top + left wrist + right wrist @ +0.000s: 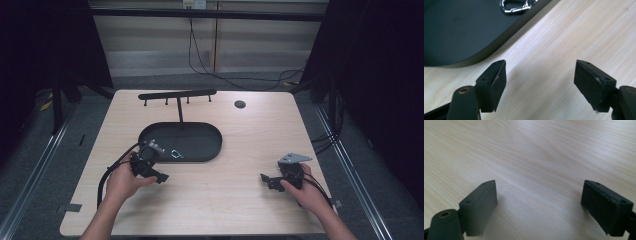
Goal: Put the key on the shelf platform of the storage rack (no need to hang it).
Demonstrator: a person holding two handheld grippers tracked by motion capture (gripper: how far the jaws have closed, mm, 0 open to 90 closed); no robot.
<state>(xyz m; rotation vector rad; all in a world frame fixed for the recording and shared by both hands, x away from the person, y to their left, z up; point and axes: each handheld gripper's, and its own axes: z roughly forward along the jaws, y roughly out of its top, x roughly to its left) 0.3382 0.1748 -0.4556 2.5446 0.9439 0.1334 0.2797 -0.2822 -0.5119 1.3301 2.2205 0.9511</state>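
Left gripper [540,72]: jaws wide, empty, just beside the black tray [461,37] rim holding a metal clip [515,6]. Right gripper [540,197]: jaws wide, empty, over bare table [536,152].

A pale wooden tabletop [225,195] carries a black oval tray [200,131] with a thin post and a peg bar [177,94] behind it. A small silver clip [176,154] lies in the tray. The left tool [159,176] sits just off the tray's near edge — the right tool [267,179] rests well apart on bare wood, jaws pointing left.
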